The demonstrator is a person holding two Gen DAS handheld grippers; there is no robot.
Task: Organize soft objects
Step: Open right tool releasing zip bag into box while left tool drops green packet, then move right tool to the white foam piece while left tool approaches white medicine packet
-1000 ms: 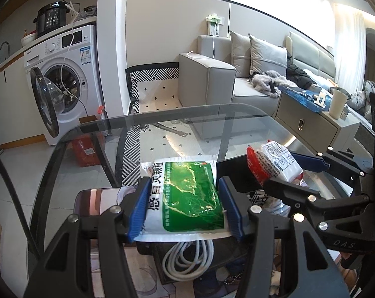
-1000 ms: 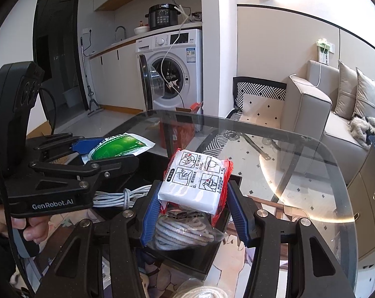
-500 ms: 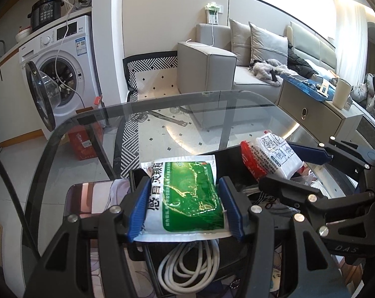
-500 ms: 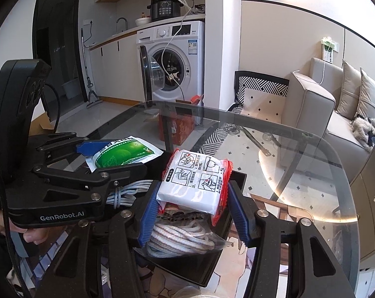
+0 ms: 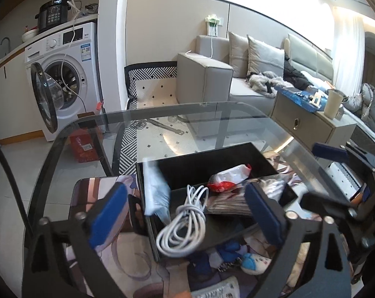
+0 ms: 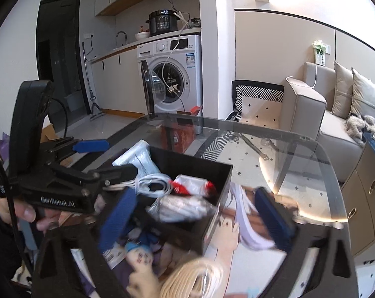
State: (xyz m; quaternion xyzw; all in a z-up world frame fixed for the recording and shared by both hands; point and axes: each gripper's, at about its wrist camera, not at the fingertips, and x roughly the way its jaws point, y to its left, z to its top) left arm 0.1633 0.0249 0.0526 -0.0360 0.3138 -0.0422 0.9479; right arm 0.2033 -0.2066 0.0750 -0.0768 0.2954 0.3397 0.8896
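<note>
- Left gripper (image 5: 185, 213): fingers opening, spread wide, clamped on nothing; pale plastic pouch (image 5: 155, 188) blurred against the near-left wall of the black box (image 5: 199, 164), beyond the left finger.
- Right gripper (image 6: 194, 213): fingers opening, wide apart, empty; red-and-white packet (image 6: 191, 185) lying crumpled in the box ahead of them.
- Left view only: coiled white cable (image 5: 185, 223), glossy and looped, between the fingers.
- Right view only: cream rope coil (image 6: 194, 280) below the fingers, a hand (image 6: 28, 213) gripping the left gripper's handle.
- Glass surface (image 5: 212, 114): smooth, see-through, rounded edge.

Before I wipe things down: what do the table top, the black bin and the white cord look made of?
Table top: clear glass; the floor shows through. Black bin: matte, rigid, probably plastic or board. White cord: smooth, likely plastic-sheathed, loosely coiled.
</note>
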